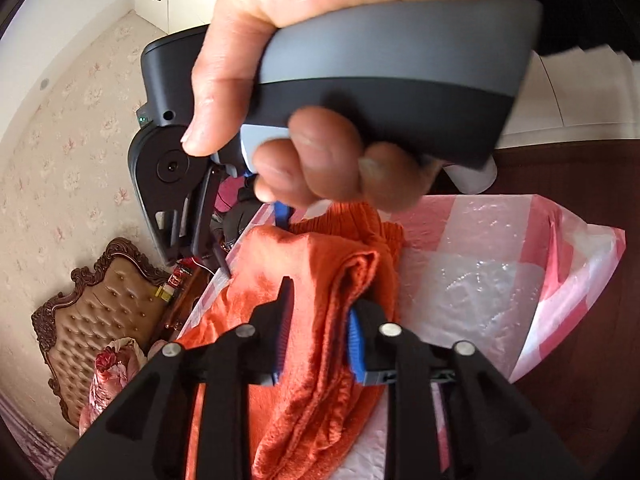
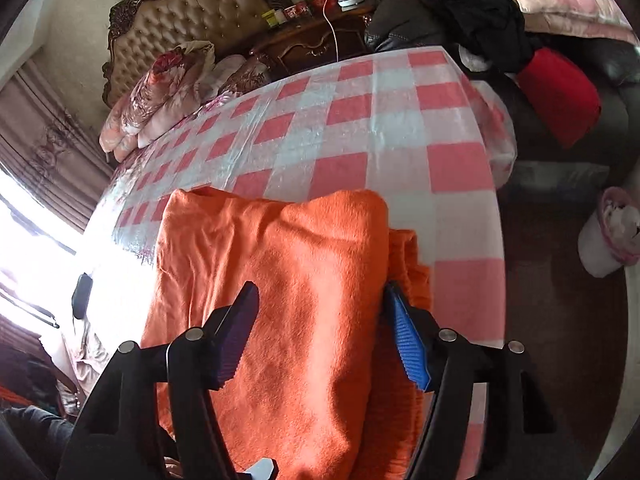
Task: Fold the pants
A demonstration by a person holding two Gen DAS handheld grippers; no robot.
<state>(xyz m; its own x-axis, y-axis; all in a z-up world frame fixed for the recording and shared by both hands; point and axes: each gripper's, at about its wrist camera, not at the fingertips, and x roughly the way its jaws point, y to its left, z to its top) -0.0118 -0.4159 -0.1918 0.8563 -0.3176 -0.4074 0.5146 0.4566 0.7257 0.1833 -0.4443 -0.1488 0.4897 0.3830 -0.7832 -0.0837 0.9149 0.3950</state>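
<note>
The orange fleece pants (image 2: 280, 292) lie folded on a table with a red-and-white checked cover (image 2: 360, 120). In the left wrist view my left gripper (image 1: 318, 320) is closed on a bunched thickness of the pants (image 1: 320, 280) between its blue pads. The right gripper's body, held in a hand (image 1: 320, 80), fills the upper part of that view, just beyond the pants. In the right wrist view my right gripper (image 2: 320, 312) is wide open, its fingers (image 2: 408, 344) straddling the folded pants from above, with cloth between them but not pinched.
A tufted headboard (image 2: 192, 20), bedding (image 2: 160, 92) and a wooden nightstand (image 2: 312, 40) stand beyond the table. A dark sofa with clothes and a red cushion (image 2: 560, 96) is at right. The table edge (image 2: 500, 240) drops to dark floor on the right.
</note>
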